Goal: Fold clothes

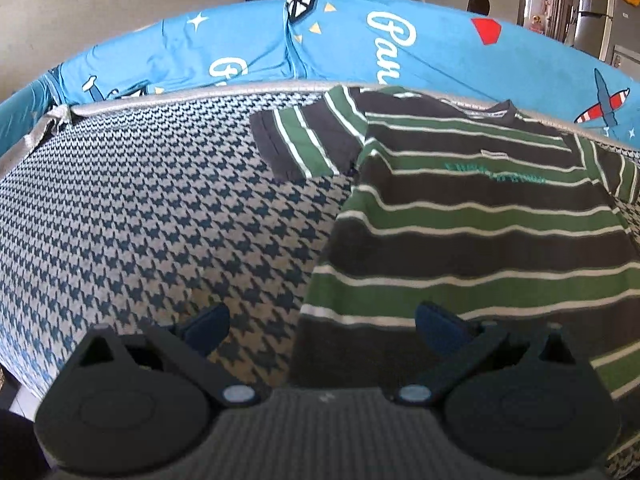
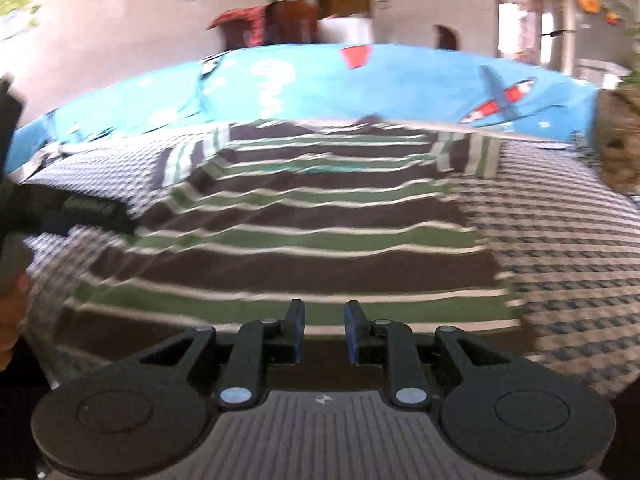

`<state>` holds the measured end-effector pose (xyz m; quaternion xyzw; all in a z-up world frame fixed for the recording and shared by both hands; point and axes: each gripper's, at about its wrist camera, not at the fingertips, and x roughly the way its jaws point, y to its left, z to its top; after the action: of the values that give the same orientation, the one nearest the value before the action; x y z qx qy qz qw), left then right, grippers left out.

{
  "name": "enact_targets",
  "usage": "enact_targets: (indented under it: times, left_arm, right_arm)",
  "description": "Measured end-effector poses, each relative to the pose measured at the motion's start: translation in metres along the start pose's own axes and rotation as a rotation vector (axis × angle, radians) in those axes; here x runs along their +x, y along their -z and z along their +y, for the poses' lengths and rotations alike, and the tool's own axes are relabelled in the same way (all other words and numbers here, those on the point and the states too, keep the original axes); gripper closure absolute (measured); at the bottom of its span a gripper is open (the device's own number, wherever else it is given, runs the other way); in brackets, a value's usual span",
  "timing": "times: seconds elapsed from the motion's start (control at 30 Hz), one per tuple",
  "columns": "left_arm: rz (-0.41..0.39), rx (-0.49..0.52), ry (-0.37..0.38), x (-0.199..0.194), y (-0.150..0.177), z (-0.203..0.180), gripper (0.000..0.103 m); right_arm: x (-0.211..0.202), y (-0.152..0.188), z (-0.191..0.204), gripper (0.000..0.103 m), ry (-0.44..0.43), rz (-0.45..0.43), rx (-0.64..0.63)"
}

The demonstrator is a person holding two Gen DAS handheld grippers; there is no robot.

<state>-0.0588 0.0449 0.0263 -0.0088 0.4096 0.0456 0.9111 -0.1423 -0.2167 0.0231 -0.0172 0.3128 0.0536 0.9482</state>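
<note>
A striped T-shirt (image 1: 472, 216) in green, dark grey and white lies flat on a houndstooth-patterned surface (image 1: 152, 208), collar far, hem near. My left gripper (image 1: 322, 324) is open wide, straddling the shirt's left edge near the hem, one pad on the houndstooth cloth, one over the shirt. In the right wrist view the shirt (image 2: 304, 220) fills the middle, both sleeves spread out. My right gripper (image 2: 324, 330) hovers over the near hem with its jaws partly open and nothing between them. The left gripper's body (image 2: 80, 208) shows at the shirt's left side.
A blue sheet with airplane prints (image 1: 360, 44) lies beyond the houndstooth surface. A brown furry object (image 2: 620, 140) sits at the far right. Chairs and a doorway stand in the room behind. The right wrist view is motion-blurred.
</note>
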Motion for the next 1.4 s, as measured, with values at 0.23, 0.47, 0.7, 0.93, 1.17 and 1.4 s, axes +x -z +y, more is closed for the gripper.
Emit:
enact_targets:
  times: [0.23,0.47,0.7,0.93,1.17,1.4]
  left_arm:
    - [0.019,-0.008,-0.017,0.01,0.003,0.001,0.0]
    - [0.035,-0.025,-0.017,0.016,0.003,0.003,0.0]
    - [0.045,-0.031,-0.028,0.018,0.003,0.003,0.0]
    - [0.061,-0.057,-0.043,0.022,0.003,0.009,0.0]
    - [0.074,-0.031,-0.066,0.024,0.006,0.005,0.0]
    - [0.081,-0.026,-0.076,0.021,0.012,0.004,0.0]
  right_arm:
    - [-0.007,-0.002,-0.045,0.069,0.177,-0.004,0.086]
    - [0.001,0.005,-0.075,0.05,0.261,0.039,0.151]
    - [0.006,0.013,-0.081,0.076,0.212,0.071,0.213]
    - [-0.011,0.013,-0.079,0.097,0.261,0.041,0.244]
    - [-0.004,0.018,-0.075,0.098,0.351,0.109,0.208]
    - [-0.002,0.018,-0.071,0.098,0.403,0.123,0.171]
